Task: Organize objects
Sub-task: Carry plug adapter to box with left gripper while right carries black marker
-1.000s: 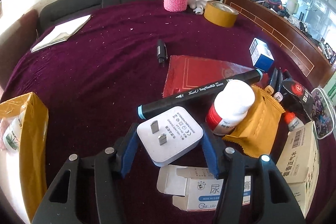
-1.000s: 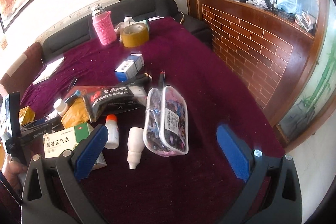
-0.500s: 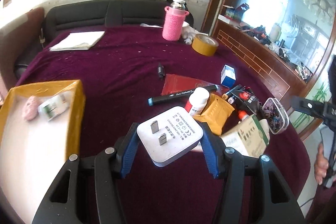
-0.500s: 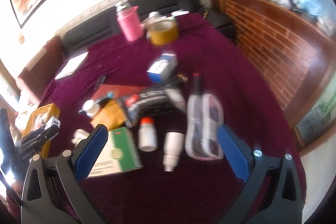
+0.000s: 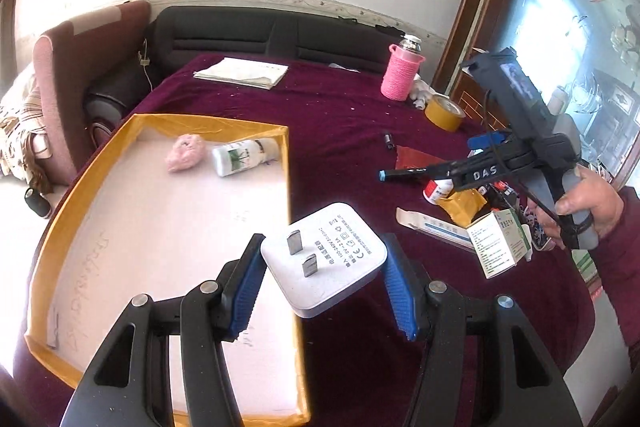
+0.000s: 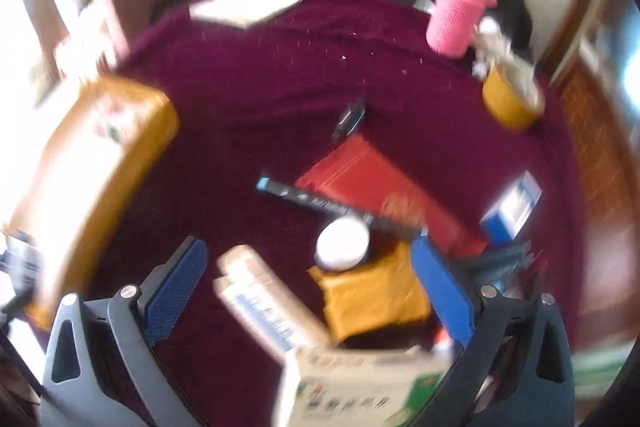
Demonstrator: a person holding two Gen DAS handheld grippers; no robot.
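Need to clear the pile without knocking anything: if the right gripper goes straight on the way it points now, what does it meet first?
Probably the white-capped bottle and yellow packet between the open right gripper fingers; motion blur leaves depth unclear.

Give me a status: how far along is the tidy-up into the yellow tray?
Early. Done: a white bottle and a pink puff lie in the yellow tray. In hand: the left gripper is shut on a white plug adapter at the tray's edge. Left: the marker, pill bottle, boxes and packets on the maroon cloth; the right gripper is open and empty above them.
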